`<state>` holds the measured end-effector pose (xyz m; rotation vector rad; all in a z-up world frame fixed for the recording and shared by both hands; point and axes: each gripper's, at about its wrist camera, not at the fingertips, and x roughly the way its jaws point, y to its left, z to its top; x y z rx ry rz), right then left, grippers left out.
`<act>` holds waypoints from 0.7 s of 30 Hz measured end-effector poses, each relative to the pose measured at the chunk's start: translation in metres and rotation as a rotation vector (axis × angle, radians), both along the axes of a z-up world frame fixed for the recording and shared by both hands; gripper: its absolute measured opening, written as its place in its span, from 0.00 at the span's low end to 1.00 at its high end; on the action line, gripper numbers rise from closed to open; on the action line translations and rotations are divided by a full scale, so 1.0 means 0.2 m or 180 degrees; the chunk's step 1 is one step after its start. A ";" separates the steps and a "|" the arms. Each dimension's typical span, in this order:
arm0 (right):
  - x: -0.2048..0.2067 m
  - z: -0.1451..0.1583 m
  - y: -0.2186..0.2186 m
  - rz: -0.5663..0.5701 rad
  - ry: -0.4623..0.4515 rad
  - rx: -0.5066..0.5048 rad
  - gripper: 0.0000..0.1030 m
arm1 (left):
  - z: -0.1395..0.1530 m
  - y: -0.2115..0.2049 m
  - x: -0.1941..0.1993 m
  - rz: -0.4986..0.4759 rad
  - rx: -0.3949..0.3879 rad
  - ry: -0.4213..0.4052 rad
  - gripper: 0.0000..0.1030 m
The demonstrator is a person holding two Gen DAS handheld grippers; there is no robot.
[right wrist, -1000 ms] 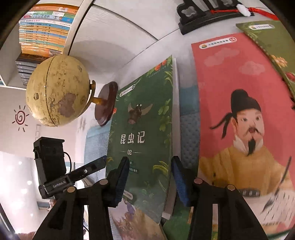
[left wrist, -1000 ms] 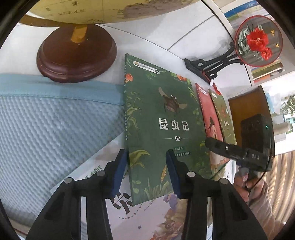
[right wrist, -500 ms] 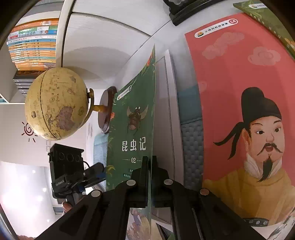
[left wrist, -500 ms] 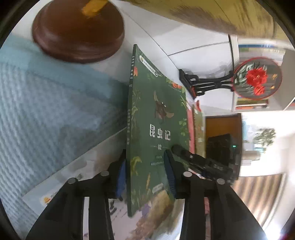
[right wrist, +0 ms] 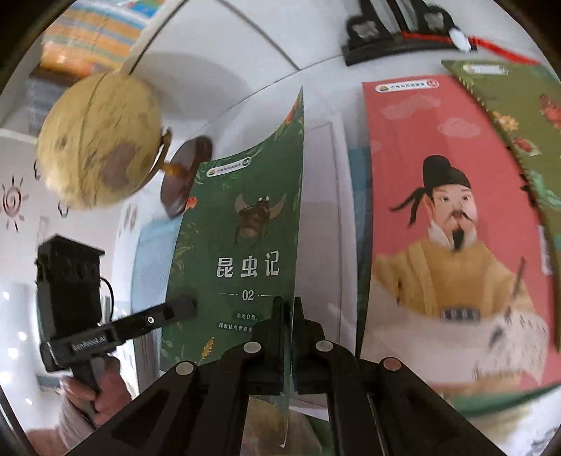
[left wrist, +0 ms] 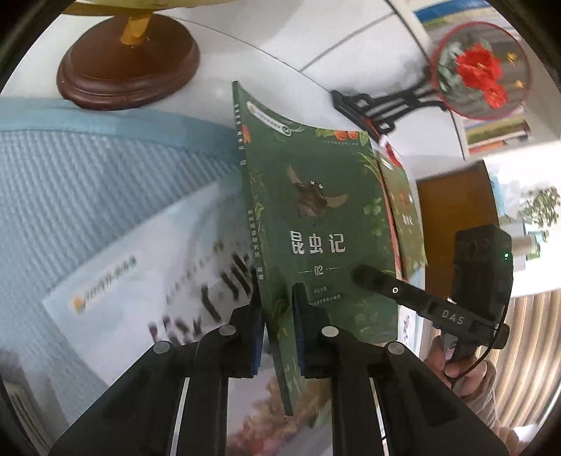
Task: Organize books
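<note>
A green book with a beetle on its cover (left wrist: 315, 217) is lifted off the table, cover bowed. My left gripper (left wrist: 277, 301) is closing its jaws on the book's spine edge near the bottom, and both blue pads press on it. My right gripper (right wrist: 287, 308) is shut on the opposite, open edge of the same green book (right wrist: 245, 245). Each gripper shows in the other's view: the right gripper (left wrist: 361, 272) at the cover's right, the left gripper (right wrist: 186, 305) at its left. A white book (left wrist: 140, 280) lies underneath.
A red book with a robed figure (right wrist: 403, 147) and an olive book (right wrist: 508, 105) lie flat to the right. A blue mat (left wrist: 87, 175) covers the white table. A globe (right wrist: 98, 140) on a brown base (left wrist: 126, 66), a round fan ornament (left wrist: 480, 66) and shelved books (right wrist: 94, 31) stand behind.
Both grippers went from open around the flat green book to closed on its two side edges. The book has come up off the white book and its cover now bows.
</note>
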<state>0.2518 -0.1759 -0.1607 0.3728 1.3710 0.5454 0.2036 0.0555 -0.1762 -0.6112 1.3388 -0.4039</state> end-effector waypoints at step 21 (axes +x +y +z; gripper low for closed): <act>-0.57 0.56 0.20 0.0299 -0.0412 0.0477 0.02 | 0.44 0.17 -0.48 -0.0004 -0.0190 -0.0258 0.11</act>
